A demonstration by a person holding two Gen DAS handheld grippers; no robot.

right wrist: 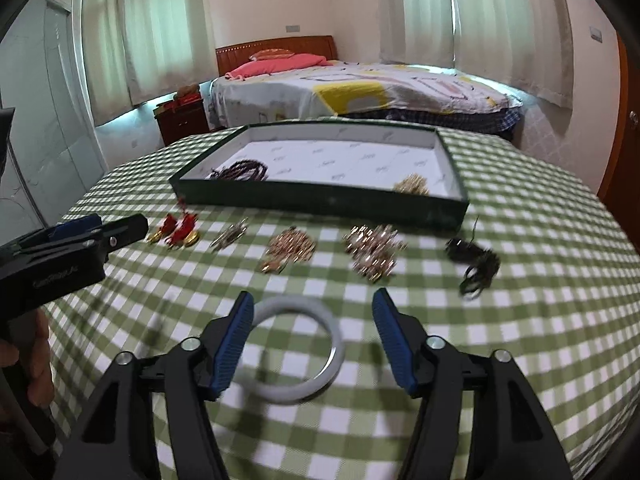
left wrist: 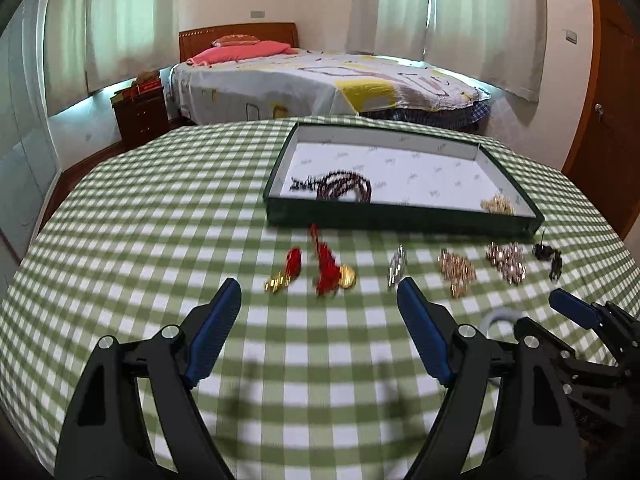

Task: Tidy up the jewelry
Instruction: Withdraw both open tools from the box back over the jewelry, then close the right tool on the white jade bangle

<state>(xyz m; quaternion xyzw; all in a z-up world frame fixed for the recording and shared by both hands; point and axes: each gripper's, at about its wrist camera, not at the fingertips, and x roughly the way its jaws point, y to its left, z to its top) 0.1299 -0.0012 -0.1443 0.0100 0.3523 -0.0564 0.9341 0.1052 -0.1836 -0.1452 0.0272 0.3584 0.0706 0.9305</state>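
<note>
Both grippers are held low over a green-and-white checked tablecloth [left wrist: 120, 240], nothing gripped. Left gripper [left wrist: 318, 300]: jaws spread wide, empty, aimed at the red-tasselled gold charms [left wrist: 316, 272] at centre of the left wrist view. Right gripper [right wrist: 312, 308]: jaws also wide, empty. The pale bangle [right wrist: 296, 350] is seen at lower centre of the right wrist view, flat on the cloth, with the left blue pad [right wrist: 234, 344] over or against its left rim; contact cannot be confirmed. The other pad is well clear of the ring.

The dark green tray [left wrist: 400, 222] sits at upper centre. Inside it: a dark beaded strand [left wrist: 344, 188] at left, a small gold cluster [left wrist: 498, 204] at lower right. Still outside, in a row below the tray's near wall: the charms, a silver piece [left wrist: 397, 266], a rose-gold cluster [left wrist: 456, 272], a sparkly cluster [left wrist: 506, 262], a black tangle [left wrist: 548, 258]. Most of the sorting is judged not yet done.

Risks:
- The bangle is smooth and rigid; if only one pad is pushed against it, it is likely to be slid across the cloth or flipped, not gripped.
- If pinched across the rim off-centre, it could be squirted out.
- Cloth may be bunched by a low pad, dragging the row nearby.
- Loose clusters and tassels could be snagged or only partly lifted, with strands left trailing over the tray's wall.
- The two grippers are close together; the right one shows at the lower right of the left wrist view, so a collision is possible if both are advanced.
- Both views are motion-blurred, so fine detail is uncertain.
</note>
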